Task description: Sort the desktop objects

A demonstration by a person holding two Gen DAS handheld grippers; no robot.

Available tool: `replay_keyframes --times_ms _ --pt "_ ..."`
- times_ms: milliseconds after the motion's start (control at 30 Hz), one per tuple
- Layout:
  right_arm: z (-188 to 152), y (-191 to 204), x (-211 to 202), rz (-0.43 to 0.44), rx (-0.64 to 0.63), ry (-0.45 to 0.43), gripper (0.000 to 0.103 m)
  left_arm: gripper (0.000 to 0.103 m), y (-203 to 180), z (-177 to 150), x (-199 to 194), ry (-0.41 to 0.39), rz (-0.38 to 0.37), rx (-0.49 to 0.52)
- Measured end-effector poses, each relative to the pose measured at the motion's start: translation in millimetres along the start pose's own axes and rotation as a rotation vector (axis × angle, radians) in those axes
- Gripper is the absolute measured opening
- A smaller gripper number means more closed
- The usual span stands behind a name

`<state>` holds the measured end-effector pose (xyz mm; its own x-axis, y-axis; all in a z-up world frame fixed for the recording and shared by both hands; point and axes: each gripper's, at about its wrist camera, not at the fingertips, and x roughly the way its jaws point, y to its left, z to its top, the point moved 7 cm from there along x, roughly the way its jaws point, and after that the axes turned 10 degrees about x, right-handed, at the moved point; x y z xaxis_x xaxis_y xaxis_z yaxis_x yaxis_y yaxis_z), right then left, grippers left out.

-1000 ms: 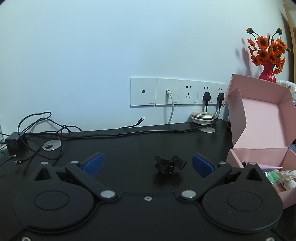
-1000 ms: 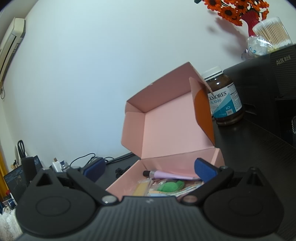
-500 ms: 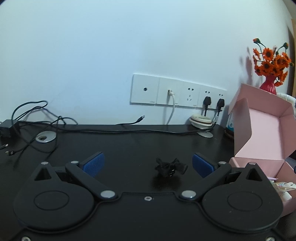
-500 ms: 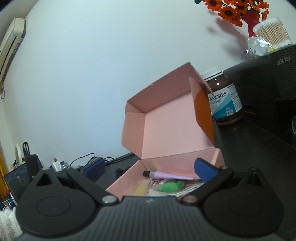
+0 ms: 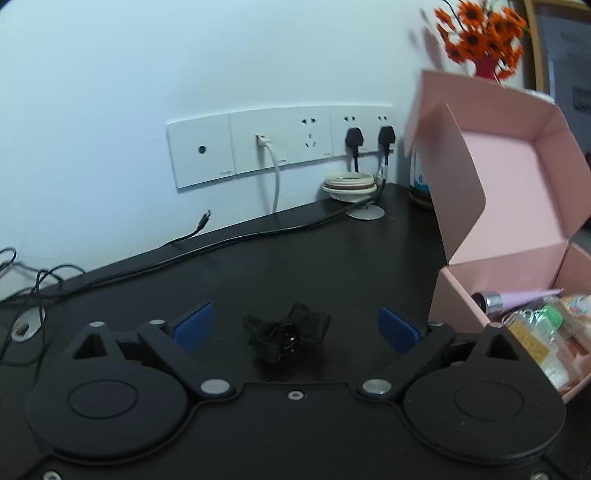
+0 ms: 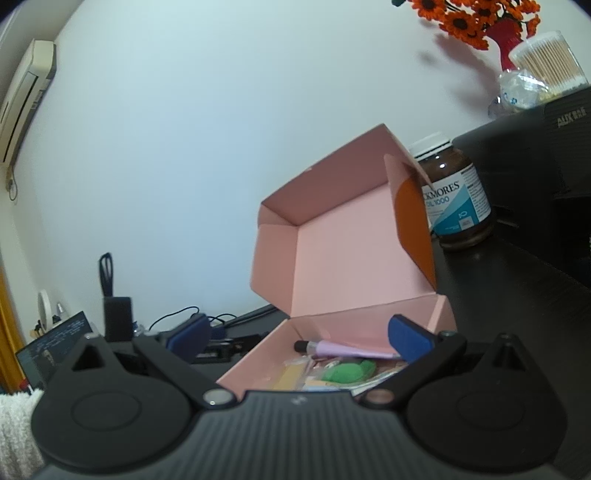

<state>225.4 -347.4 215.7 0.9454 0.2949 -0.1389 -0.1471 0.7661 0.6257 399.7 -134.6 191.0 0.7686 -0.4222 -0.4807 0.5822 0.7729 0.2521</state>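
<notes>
Closing is seen on the left gripper (image 5: 295, 326): blue pads (image 5: 192, 325) are set wide, with the black hair tie (image 5: 286, 332) lying on the desk (image 5: 332, 258) between them, low centre of the left view. Neither pad is touched by the tie; a clear gap is left on both sides.

The pink box (image 5: 458, 291) is placed at the right edge of that view, lid up. Inside, a lilac tube (image 5: 524, 297) and a green-capped item (image 5: 550, 314) are seen among packets that cannot be told apart. The tie is near the box's left wall, outside it.

At the wall, upper centre, a row of sockets (image 5: 280, 144) is mounted, with 2 black plugs and 1 white cable fitted. A round white stand (image 5: 351, 186) is set just below the plugs. Orange flowers (image 5: 480, 33) are seen blurred at top right.

The right gripper (image 6: 299, 339) is held with its jaws spread and nothing between the pads; it is pointed at the same box (image 6: 258, 362), centre of the right view. The lilac tube (image 6: 340, 349) and a green item (image 6: 347, 371) are seen in the box bottom. A brown bottle (image 6: 458, 203) is stood right of the lid, upright, on the desk.
</notes>
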Motion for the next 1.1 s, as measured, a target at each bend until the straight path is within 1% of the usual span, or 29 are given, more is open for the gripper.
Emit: replay_keyframes --times_ms 67,133,167,200,233,267,300,333,367,433,467,500,533,667,1000,1100 --pt "-0.1 0.3 -0.1 0.008 0.002 0.003 0.102 0.096 -2.6 0.4 7.2 0.021 0.014 0.015" --pt "-0.2 0.6 -0.1 0.015 0.004 0.005 0.102 0.092 -4.7 1.1 12.9 0.04 0.02 0.033" --pt "-0.1 0.8 -0.1 0.019 0.006 0.007 0.102 0.087 -5.9 1.3 16.0 0.051 0.027 0.048" --pt "-0.1 0.9 -0.1 0.022 0.007 0.008 0.102 0.077 -7.1 1.2 19.2 0.064 0.029 0.062" --pt "-0.1 1.0 0.2 0.025 0.008 0.01 0.102 0.072 -8.4 0.6 22.7 0.081 0.025 0.074" --pt "-0.1 1.3 0.0 0.027 0.008 0.012 0.102 0.063 -9.2 -0.8 26.1 0.098 0.023 0.081" --pt "-0.2 1.6 0.3 0.029 0.008 0.015 0.102 0.06 -9.4 -2.2 28.8 0.113 0.025 0.08" --pt "-0.4 1.8 0.6 0.031 0.008 0.017 0.102 0.058 -8.9 -3.4 30.8 0.125 0.021 0.073" --pt "-0.4 1.9 0.7 0.033 0.009 0.018 0.102 0.053 -7.6 -4.2 31.5 0.129 0.014 0.058" --pt "-0.1 1.8 1.0 0.035 0.01 0.019 0.102 0.046 -2.1 -5.2 29.9 0.123 0.015 0.021" --pt "-0.1 1.5 1.2 0.035 0.011 0.02 0.102 0.04 1.3 -6.2 28.8 0.122 0.018 0.001" --pt "-0.1 1.3 1.4 0.035 0.013 0.021 0.102 0.029 4.3 -7.3 28.0 0.122 0.019 -0.019" --pt "-0.1 1.1 1.7 0.034 0.014 0.021 0.102 0.027 7.3 -8.3 26.5 0.119 0.018 -0.04" --pt "0.2 1.0 1.6 0.034 0.016 0.018 0.102 0.027 16.2 -9.4 14.3 0.088 0.032 -0.093" --pt "0.5 -1.0 1.7 0.016 0.023 0.017 0.102 0.027 10.6 -22.8 -9.4 0.126 0.04 -0.083" --pt "0.8 -2.1 1.9 0.01 0.027 0.017 0.102 0.027 7.9 -26.7 -17.5 0.127 0.038 -0.087"
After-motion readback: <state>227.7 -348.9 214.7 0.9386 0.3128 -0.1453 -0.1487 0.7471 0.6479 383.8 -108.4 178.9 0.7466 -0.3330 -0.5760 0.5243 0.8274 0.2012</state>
